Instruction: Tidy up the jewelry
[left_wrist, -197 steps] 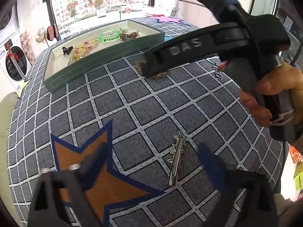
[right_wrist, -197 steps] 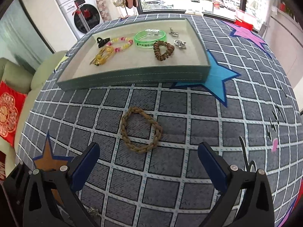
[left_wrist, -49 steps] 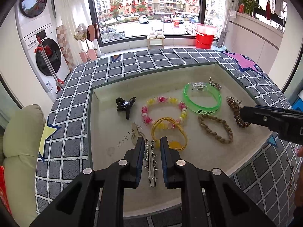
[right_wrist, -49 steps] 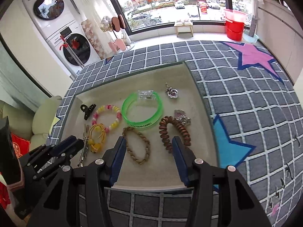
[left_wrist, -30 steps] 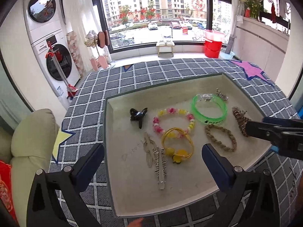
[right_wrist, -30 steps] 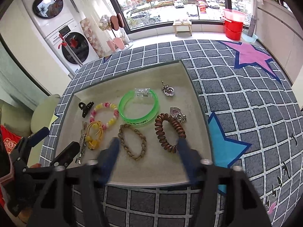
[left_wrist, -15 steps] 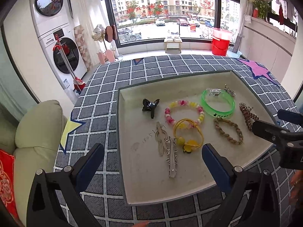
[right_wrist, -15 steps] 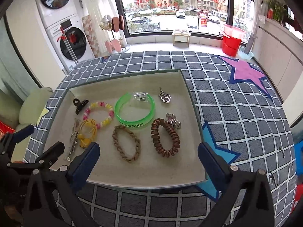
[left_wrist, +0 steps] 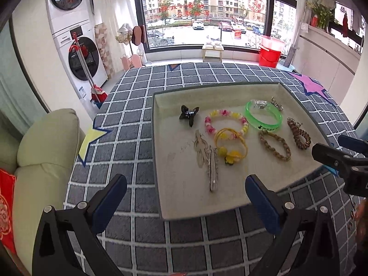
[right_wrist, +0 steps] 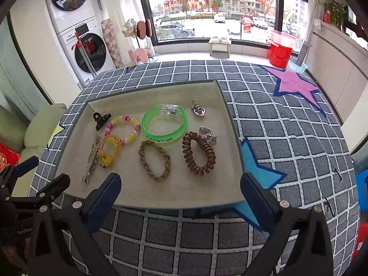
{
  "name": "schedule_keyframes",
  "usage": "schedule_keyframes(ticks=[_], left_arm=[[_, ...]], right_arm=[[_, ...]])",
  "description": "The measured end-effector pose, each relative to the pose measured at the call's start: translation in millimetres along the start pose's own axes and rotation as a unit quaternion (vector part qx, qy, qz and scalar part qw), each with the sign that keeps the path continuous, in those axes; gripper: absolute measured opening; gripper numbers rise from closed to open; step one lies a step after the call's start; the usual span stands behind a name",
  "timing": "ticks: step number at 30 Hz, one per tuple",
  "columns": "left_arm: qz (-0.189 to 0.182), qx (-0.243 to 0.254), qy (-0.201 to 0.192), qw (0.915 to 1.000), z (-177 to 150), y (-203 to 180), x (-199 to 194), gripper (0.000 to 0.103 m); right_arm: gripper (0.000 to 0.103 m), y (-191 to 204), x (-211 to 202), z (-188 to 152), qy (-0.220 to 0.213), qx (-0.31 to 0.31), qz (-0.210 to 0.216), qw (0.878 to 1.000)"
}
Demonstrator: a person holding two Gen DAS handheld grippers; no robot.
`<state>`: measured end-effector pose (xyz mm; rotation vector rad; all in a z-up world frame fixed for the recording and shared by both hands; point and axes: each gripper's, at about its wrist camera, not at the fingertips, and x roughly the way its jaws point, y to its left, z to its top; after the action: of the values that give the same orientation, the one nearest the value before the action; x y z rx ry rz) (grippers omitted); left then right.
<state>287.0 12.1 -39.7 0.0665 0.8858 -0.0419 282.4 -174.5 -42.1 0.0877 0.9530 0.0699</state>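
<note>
A shallow grey-lined tray sits on the checked cloth and holds all the jewelry. A silver hair clip lies at its near left, beside a yellow hair tie. A braided bracelet rests between that tie and a brown coil hair tie. Behind them are a green bangle, a bead bracelet, a black claw clip and a heart pendant. My left gripper hangs open over the tray's near edge. My right gripper is open too, and neither holds anything.
A pale green sofa cushion with a red pillow lies past the table's left edge. Stacked washing machines stand at the back left, and a red bucket stands by the window. Star patches mark the cloth right of the tray.
The clip and the braided bracelet, earlier on the cloth, now lie in the tray. The left jaws let go of the clip, the right jaws spread wide, and both grippers drew back.
</note>
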Motion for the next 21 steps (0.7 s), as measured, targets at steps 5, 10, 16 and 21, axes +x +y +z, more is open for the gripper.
schedule_keyframes(ticks=[5, 10, 16, 21], left_arm=[[-0.001, -0.007, -0.008, 0.9999, -18, -1, -16, 0.103], [0.002, -0.008, -0.022, 0.9997, -36, -3, -33, 0.103], [0.006, -0.016, -0.032, 0.9994, -60, -6, -47, 0.103], [0.006, -0.027, -0.038, 0.9989, -78, -9, -58, 0.103]], right_arm=[[0.103, -2, -14, -15, -0.017, -0.002, -0.004, 1.0], [0.103, -2, -26, -30, -0.029, 0.001, -0.002, 1.0], [0.103, 1, -40, -48, -0.045, -0.013, -0.009, 0.999], [0.103, 3, -53, -64, -0.061, -0.014, -0.009, 0.998]])
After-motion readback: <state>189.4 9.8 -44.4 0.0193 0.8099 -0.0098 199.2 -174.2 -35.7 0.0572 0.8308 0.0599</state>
